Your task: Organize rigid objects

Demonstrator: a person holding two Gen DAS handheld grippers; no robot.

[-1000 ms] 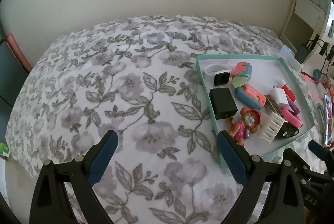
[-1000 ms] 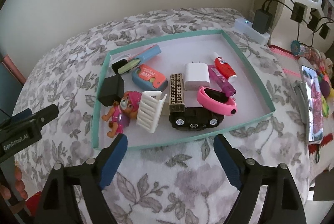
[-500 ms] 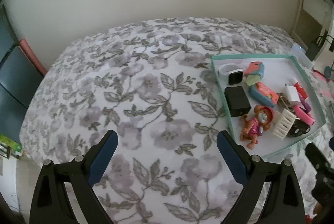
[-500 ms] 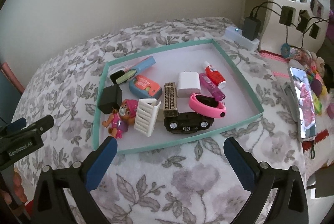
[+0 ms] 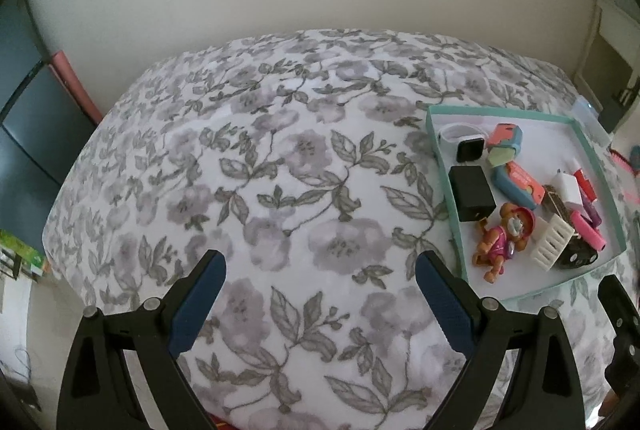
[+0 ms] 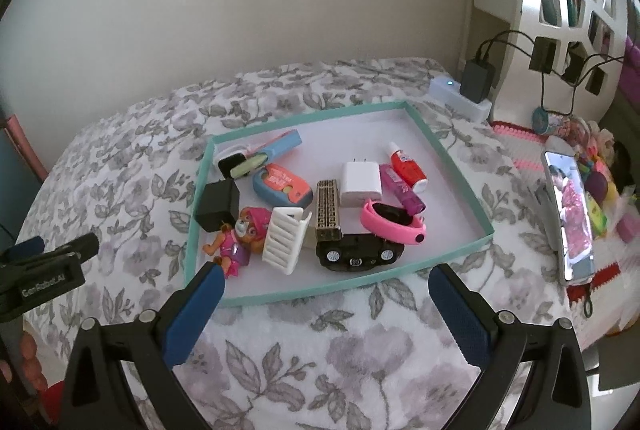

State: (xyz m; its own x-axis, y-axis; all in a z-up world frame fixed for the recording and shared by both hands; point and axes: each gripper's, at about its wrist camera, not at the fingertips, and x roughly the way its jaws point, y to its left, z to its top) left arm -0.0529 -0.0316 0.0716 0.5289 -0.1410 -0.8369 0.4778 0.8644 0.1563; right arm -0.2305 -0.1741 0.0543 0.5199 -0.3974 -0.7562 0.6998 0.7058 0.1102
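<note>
Both grippers, left (image 5: 320,304) and right (image 6: 326,314), hover with empty jaws spread; next, pick from the tray (image 6: 448,157) at twelve o'clock.

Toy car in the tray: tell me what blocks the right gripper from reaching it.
Only the tray's low near wall lies between the open right gripper and the black toy car. A pink band and a patterned bar rest against the car's far side.

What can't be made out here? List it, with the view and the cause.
- Black toy car, right wrist view: its top is covered by the patterned block and the pink wristband.
- Red-capped tube, left wrist view: too small, partly behind the white charger.
- Print on the orange-and-blue case: too blurred to read.
</note>
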